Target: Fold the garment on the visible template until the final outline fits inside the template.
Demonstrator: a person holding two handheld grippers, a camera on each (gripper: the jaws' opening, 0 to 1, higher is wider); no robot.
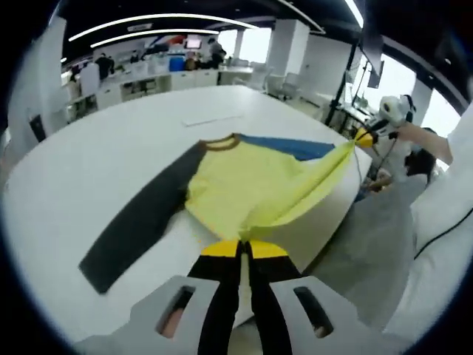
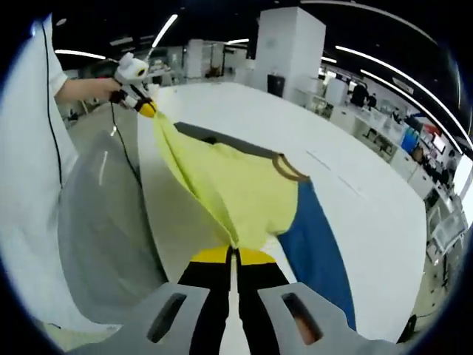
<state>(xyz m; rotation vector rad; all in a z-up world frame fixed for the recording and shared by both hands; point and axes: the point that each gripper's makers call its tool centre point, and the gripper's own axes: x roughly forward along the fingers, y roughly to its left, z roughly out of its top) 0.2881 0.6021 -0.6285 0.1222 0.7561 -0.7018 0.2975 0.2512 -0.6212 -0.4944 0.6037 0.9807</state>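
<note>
A yellow shirt [image 1: 247, 181] lies front-up on the white table [image 1: 89, 170], with a dark grey sleeve [image 1: 137, 222], a blue sleeve [image 1: 292, 146] and a brown collar [image 1: 222, 142]. My left gripper [image 1: 244, 248] is shut on one corner of its hem. In this view the right gripper [image 1: 366, 137] pinches the other corner, so the hem is stretched taut and raised near the table's edge. In the right gripper view my right gripper [image 2: 233, 254] is shut on the yellow shirt [image 2: 236, 188]; the blue sleeve [image 2: 314, 244] runs to the right, and the left gripper [image 2: 144, 106] holds the far corner.
The table's rounded edge [image 1: 336, 214] runs close beneath the lifted hem. A person in white clothing [image 2: 44, 185] stands beside it, with a cable [image 2: 118, 148] hanging down. A faint pale strip [image 1: 214, 118] lies on the table beyond the collar. Desks and pillars [image 2: 292, 48] stand behind.
</note>
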